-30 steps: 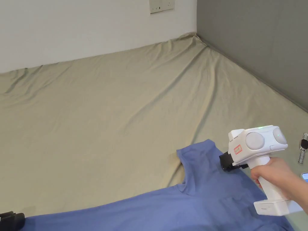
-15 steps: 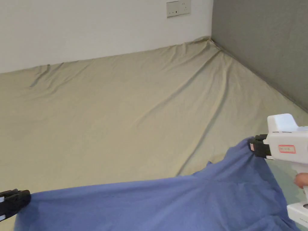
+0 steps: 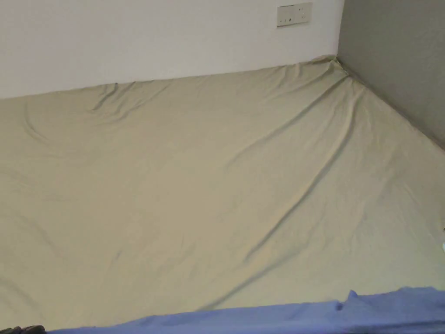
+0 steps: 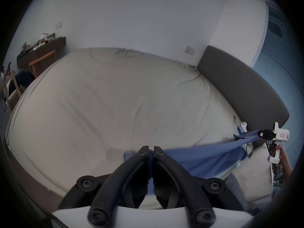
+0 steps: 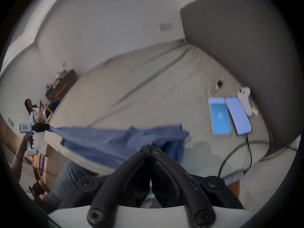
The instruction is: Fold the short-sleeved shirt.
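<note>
The blue short-sleeved shirt (image 3: 356, 311) is stretched out between my two grippers above the near side of the beige bed (image 3: 208, 174). In the left gripper view my left gripper (image 4: 151, 149) is shut on one end of the shirt (image 4: 197, 157). Far to the right, my right gripper (image 4: 260, 134) holds the other end. The right gripper view has my right gripper (image 5: 150, 146) shut on the shirt (image 5: 107, 141), with the left gripper (image 5: 47, 127) far off at the left. A black tip of the left gripper (image 3: 24, 329) peeks in at the head view's bottom left.
Two lit phones (image 5: 220, 116), a white object (image 5: 245, 100), a watch (image 5: 218, 85) and a cable (image 5: 246, 151) lie on the bed near the grey headboard (image 3: 391, 65). A white wall (image 3: 130, 39) bounds the far side. A person (image 5: 31, 106) sits beyond the bed.
The head camera has tilted up. Both grippers have drawn apart, pulling the shirt taut, and it now lies along the bottom edge of the head view. The right gripper has left that view.
</note>
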